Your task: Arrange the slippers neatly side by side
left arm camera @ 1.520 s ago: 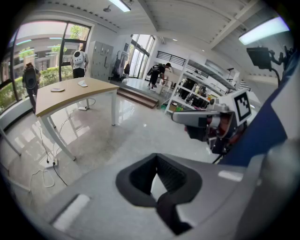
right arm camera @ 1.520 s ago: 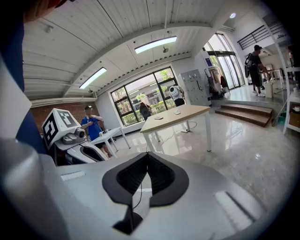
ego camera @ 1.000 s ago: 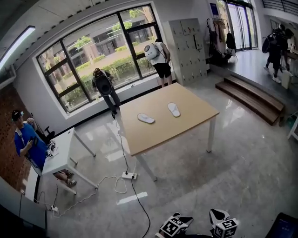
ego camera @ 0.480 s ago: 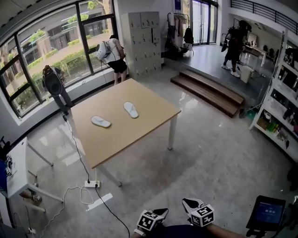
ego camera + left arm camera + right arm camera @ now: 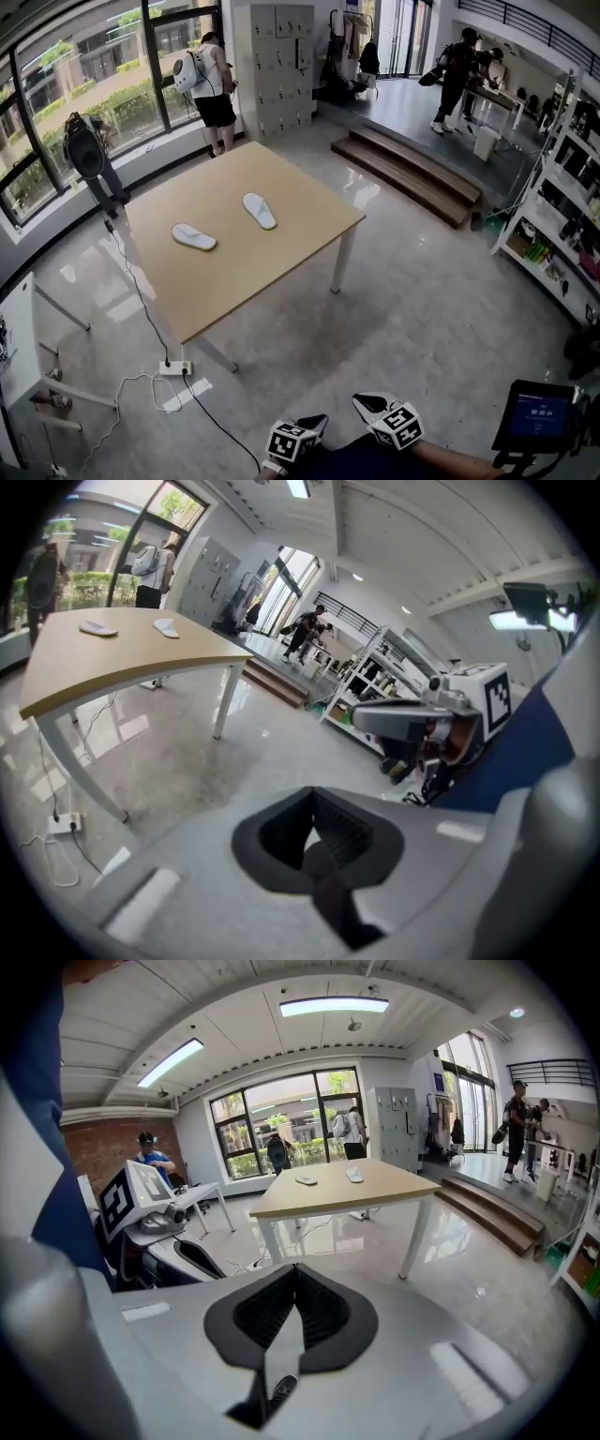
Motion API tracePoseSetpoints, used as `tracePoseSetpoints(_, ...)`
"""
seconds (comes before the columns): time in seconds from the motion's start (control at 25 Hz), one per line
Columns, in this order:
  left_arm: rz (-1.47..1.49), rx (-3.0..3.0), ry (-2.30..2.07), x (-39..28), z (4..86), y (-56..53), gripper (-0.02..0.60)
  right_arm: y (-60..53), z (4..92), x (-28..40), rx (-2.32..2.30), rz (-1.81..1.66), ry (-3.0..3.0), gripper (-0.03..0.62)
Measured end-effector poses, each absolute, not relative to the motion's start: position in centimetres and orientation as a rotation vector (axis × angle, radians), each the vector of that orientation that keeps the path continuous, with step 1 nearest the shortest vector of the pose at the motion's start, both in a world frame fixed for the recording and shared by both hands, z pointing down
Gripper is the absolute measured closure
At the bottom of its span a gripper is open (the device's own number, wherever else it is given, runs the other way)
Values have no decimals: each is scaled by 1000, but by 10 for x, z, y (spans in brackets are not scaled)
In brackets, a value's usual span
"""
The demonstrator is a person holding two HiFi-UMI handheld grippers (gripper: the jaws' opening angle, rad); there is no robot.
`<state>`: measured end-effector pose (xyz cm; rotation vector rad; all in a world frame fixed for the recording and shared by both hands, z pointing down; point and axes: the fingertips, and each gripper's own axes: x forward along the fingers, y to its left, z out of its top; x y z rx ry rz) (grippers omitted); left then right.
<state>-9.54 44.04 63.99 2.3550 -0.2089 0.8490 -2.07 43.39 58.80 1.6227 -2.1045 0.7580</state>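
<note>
Big open floor (image 5: 422,309) here, glossy grey, with walking room on every side of the counter (image 5: 253,272). The counter stands corner-on to the head view, a wide wood top on white legs. Beyond its right side run the wooden steps (image 5: 412,183), well apart from it; past its far corner stand the grey lockers (image 5: 272,56). By the counter's near leg a power strip (image 5: 174,367) lies on the floor, its cable trailing across the tiles on that side.

Up on the counter are the two white slippers, both on the far half and well in from every edge. The first slipper (image 5: 194,236) lies towards the left edge, turned crosswise. The second slipper (image 5: 260,210) sits nearer the middle, pointing at the far edge. They're apart and at an angle to each other, with a broad stretch of wood between them and the near edge.

Both tools hang well short of the counter, low over the floor and close to the person's body. The left hand-held gripper (image 5: 314,803) has its jaws pressed together, nothing between them. The right hand-held gripper (image 5: 295,1274) is the same, pads meeting, holding nothing.
</note>
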Motion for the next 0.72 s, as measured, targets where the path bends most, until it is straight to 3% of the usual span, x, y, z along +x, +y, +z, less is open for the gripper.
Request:
tracePoseSetpoints(0.48, 830, 2234, -359, -127, 635, 403, 578, 375, 600, -54, 1434, 805, -2226, 583)
tracePoseSetpoints(0.72, 801, 2203, -523, -111, 635, 337, 578, 299, 606, -35, 1334, 775, -2318, 583)
